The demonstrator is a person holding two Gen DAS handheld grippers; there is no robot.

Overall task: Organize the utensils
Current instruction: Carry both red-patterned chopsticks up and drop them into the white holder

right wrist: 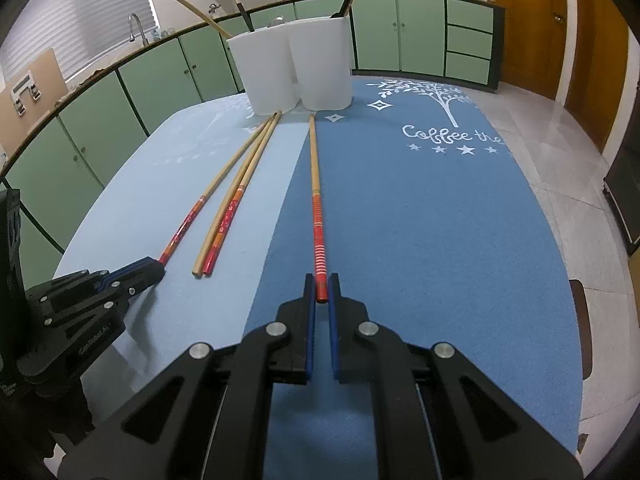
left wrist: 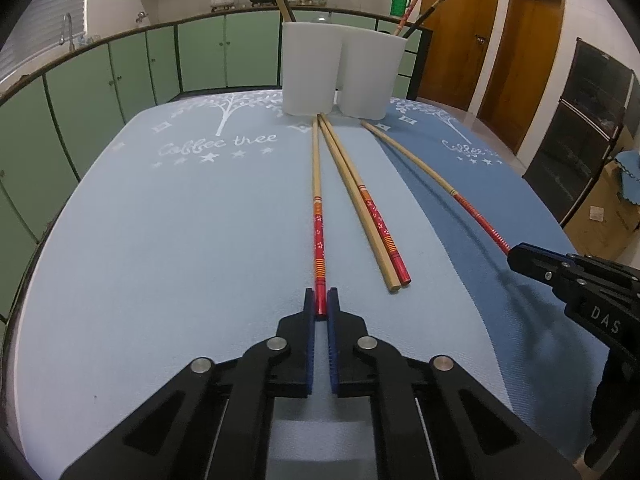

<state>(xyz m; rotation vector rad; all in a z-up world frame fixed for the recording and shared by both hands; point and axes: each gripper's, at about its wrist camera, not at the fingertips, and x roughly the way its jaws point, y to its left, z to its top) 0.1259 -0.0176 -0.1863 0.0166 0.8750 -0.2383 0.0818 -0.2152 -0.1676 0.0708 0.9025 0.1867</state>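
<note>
Left tool (left wrist: 321, 300) has its two blue-faced fingers drawn narrow around the red end of a chopstick (left wrist: 318, 216) lying on the pale blue half of the surface (left wrist: 160, 240), and the right tool (right wrist: 321, 286) sits the same way on the red end of a second chopstick (right wrist: 316, 184) on the darker blue half. Each looks pinched on its stick, though whether the sticks are already off the cloth I cannot tell. Both sticks point their bare tips toward the two white cups (left wrist: 340, 72) at the far end, stopping just short of the cup bases. Between the two gripped sticks lies a loose pair (left wrist: 360, 200), untouched. This reads as the pick-up step, early in the job. Next, each stick probably needs lifting by its red end, tipping upright and lowering into a cup, clear of the sticks already standing in there.
</note>
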